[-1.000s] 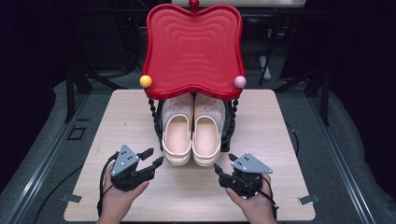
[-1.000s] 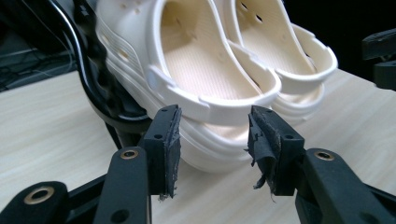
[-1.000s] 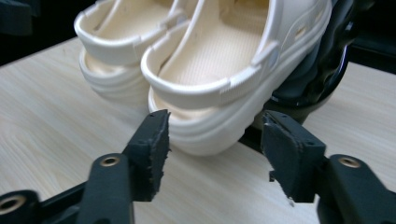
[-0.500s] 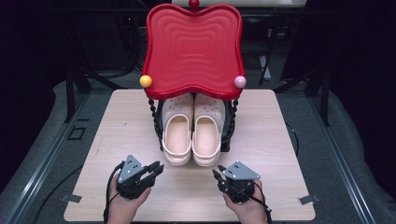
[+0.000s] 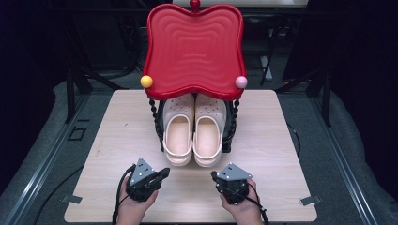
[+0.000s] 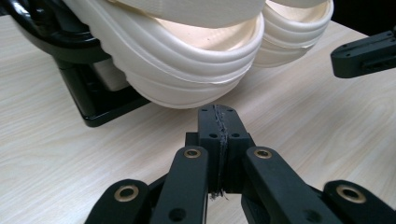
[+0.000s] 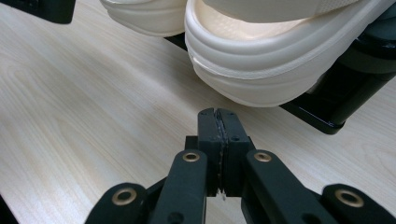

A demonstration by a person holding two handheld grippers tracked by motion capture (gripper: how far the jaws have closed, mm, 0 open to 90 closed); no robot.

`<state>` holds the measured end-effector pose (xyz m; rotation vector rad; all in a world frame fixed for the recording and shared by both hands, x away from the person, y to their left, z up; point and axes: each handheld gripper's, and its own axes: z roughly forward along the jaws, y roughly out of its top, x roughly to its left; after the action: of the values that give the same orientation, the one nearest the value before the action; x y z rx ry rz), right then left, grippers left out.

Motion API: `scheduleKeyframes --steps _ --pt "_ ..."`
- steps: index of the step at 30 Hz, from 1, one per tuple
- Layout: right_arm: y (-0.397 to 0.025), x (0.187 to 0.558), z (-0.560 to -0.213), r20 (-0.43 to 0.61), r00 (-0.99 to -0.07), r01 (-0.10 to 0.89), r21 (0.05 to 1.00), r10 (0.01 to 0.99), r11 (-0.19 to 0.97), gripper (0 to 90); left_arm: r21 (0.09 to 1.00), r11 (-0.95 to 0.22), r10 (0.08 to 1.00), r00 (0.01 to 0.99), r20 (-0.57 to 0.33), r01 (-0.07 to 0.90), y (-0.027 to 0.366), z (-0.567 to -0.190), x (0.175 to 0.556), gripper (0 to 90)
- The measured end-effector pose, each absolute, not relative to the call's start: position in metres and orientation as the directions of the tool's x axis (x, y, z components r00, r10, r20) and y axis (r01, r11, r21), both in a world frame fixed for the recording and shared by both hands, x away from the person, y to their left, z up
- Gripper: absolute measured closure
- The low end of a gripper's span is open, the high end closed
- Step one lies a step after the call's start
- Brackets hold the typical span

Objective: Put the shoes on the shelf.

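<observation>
Cream clogs, a pair, sit side by side on a black rack [image 5: 230,136] at table centre, heels toward the person, toes tucked under a red wavy tray [image 5: 195,49] that tops the rack. Left clog [image 5: 178,133] and right clog [image 5: 208,133] touch along their inner sides. Tray carries a yellow ball [image 5: 146,81] at its left corner, a pink ball [image 5: 241,82] at its right.

Left gripper [image 6: 217,122]: jaws clenched flat together, nothing between them, tips just short of the left clog's heel, not touching it. High view puts it near the table's front edge, in the person's left hand [image 5: 133,206].

Right gripper [image 7: 218,122]: jaws pressed together, empty, pointing at the right clog's heel, a gap of bare wood table [image 5: 281,140] between. Right hand [image 5: 244,208] holds it, level with the left one.

Both clogs rest on the rack, untouched by either gripper.
</observation>
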<state>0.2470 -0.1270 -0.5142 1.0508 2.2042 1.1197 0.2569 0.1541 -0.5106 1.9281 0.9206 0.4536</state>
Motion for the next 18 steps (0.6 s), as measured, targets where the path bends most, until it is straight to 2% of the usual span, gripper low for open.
scheduleKeyframes --steps 18 --pt "-0.1223 0.2546 -0.517 -0.046 -0.607 0.42 0.829 0.793 0.369 88.4 0.852 -0.313 0.752 0.658 -0.048 0.42 0.1442 -0.5113 0.2637 89.8"
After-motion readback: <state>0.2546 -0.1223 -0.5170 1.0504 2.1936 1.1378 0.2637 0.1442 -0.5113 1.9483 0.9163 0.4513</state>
